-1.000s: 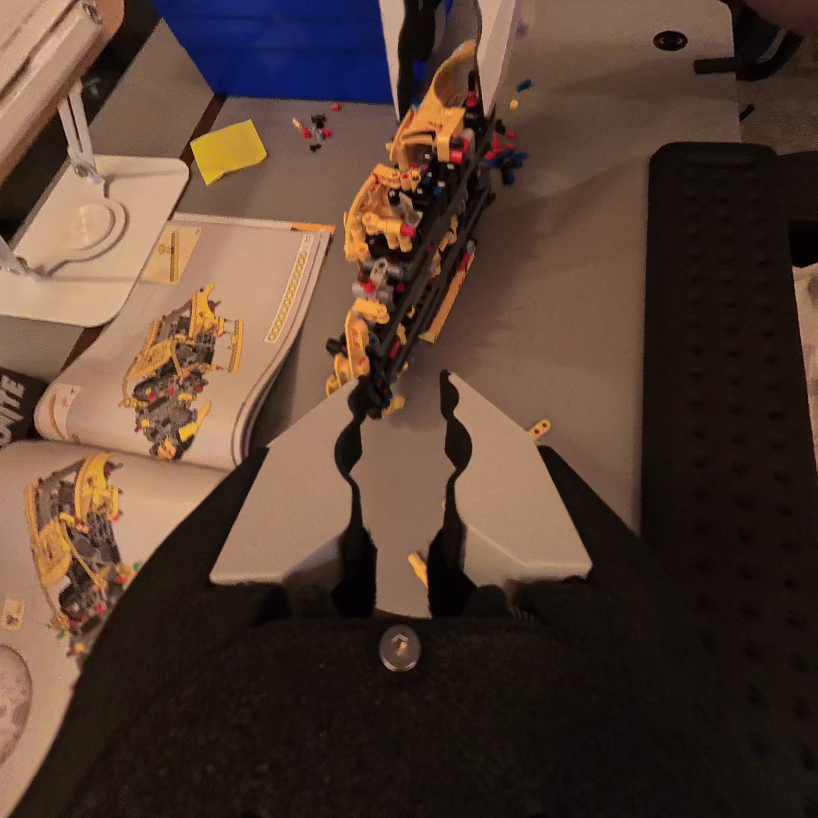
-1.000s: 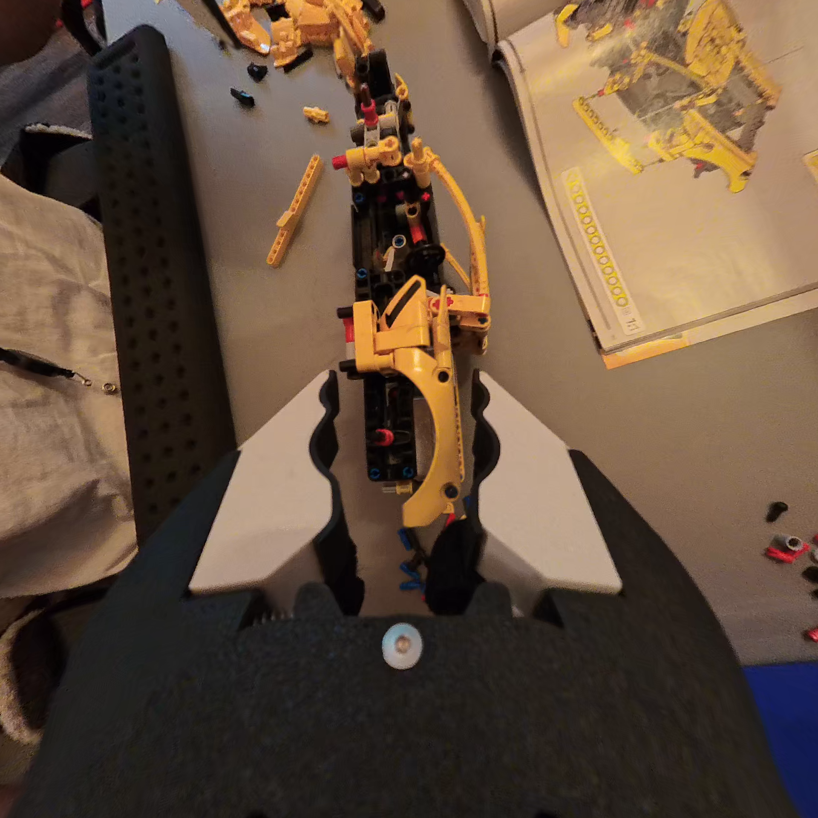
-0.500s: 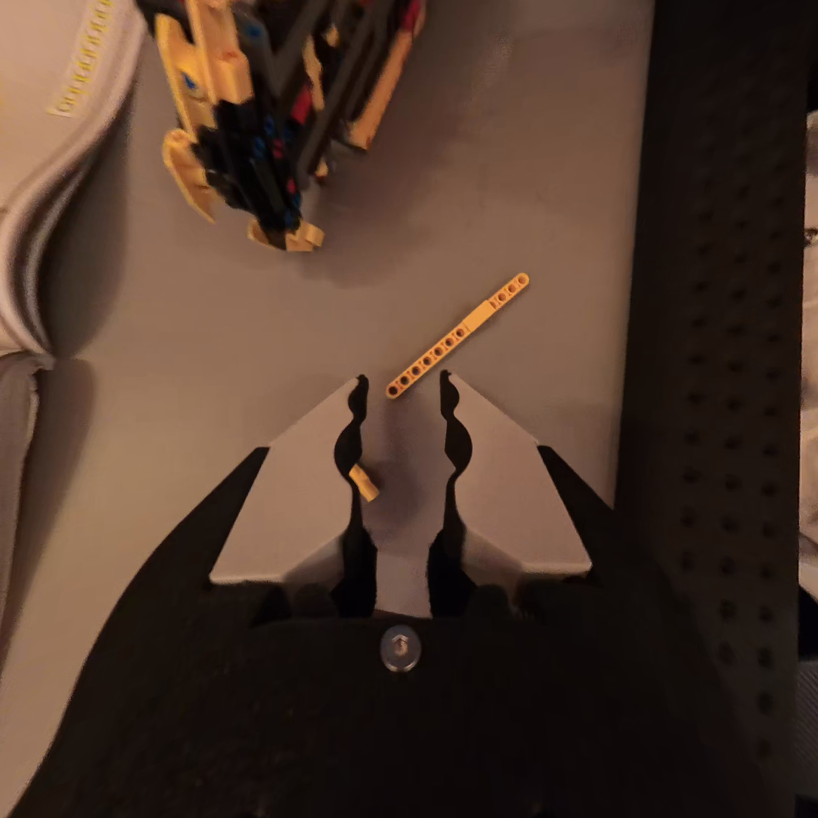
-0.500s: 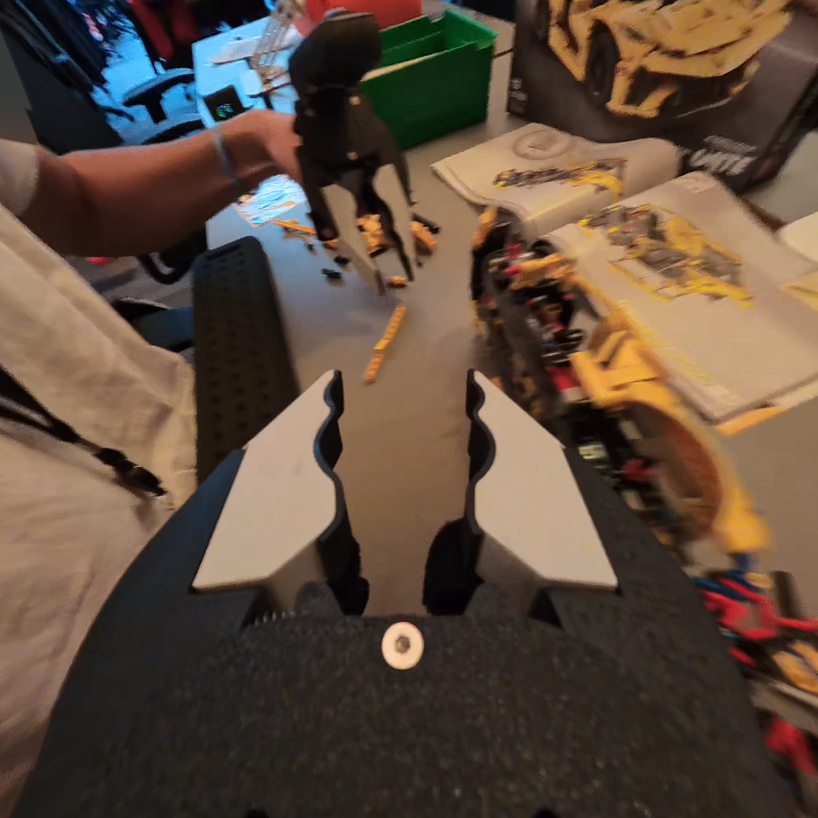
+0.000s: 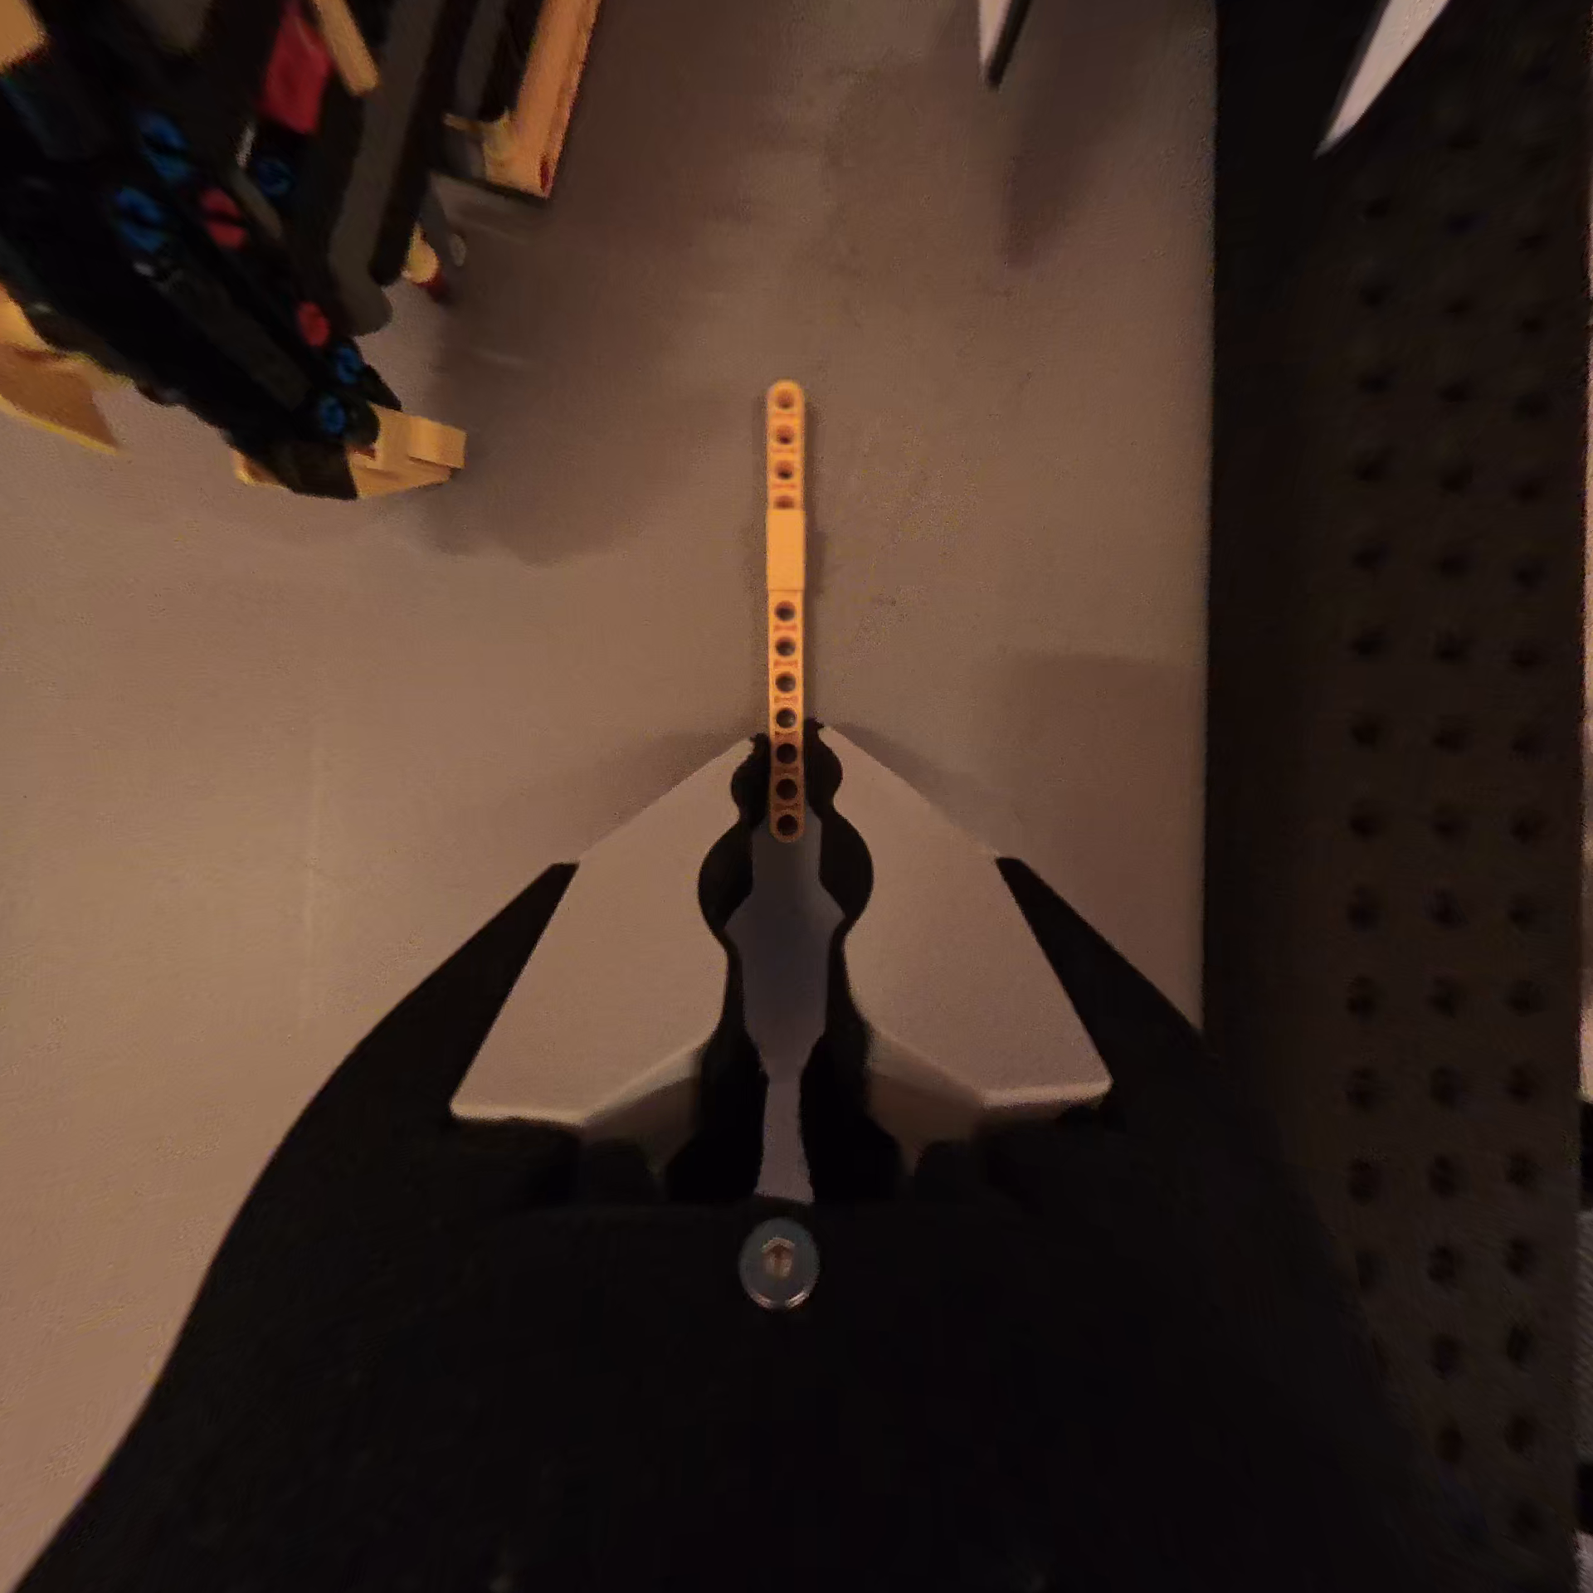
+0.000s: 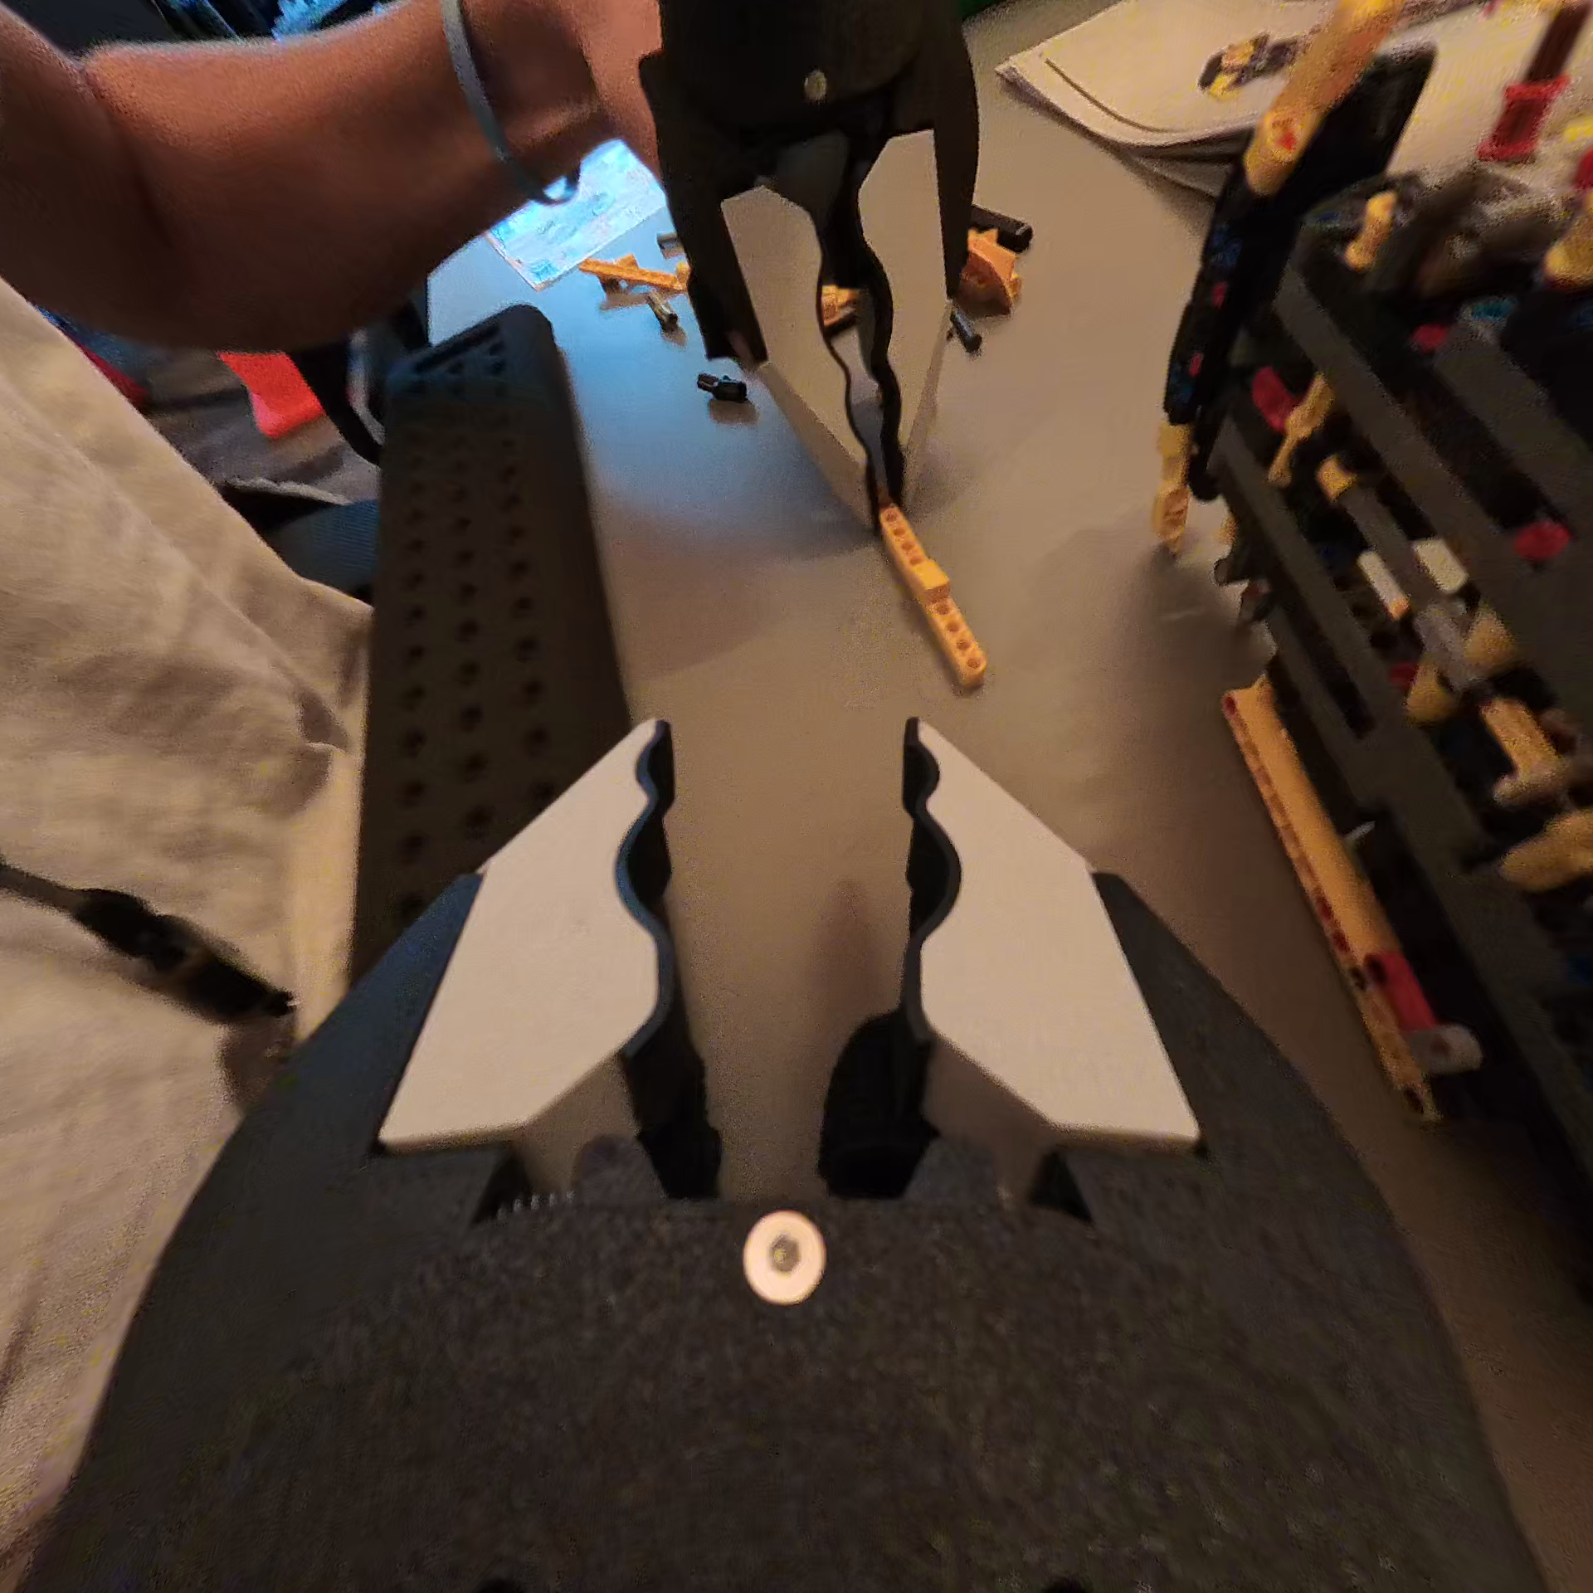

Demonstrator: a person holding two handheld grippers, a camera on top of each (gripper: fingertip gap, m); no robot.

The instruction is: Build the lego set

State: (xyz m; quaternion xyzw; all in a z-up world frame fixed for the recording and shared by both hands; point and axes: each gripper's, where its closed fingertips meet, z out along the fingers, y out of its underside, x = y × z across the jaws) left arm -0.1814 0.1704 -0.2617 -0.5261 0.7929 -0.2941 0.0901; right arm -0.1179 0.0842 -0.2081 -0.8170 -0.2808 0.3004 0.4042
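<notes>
**Left tongs pinching the yellow beam on the counter**

We are looking at a long yellow lego beam (image 5: 786,603) with a row of holes, lying flat on the grey counter (image 5: 259,733). Our left tongs (image 5: 786,746) are closing narrowly on its near end, the fingertips (image 5: 748,759) pressing against both sides of the beam while the rest of it is sticking out ahead along the counter. From the right wrist view we are seeing the same grip from the other side: the left tongs are pointing down at the beam's far end, and the free end is lying toward us.

Our right tongs (image 6: 786,759) are hovering above the counter, standing wide apart and holding nothing.

The half-built black and yellow lego model (image 6: 1396,603) is standing just right of the beam in the right wrist view, and it is filling the upper left corner of the left wrist view. A black perforated pad (image 6: 483,621) is running along the counter's edge on the other side. Loose small pieces (image 6: 722,388) are lying beyond the left tongs, and an open instruction booklet (image 6: 1146,95) is resting farther back. A person's forearm (image 6: 259,172) is reaching in above.
</notes>
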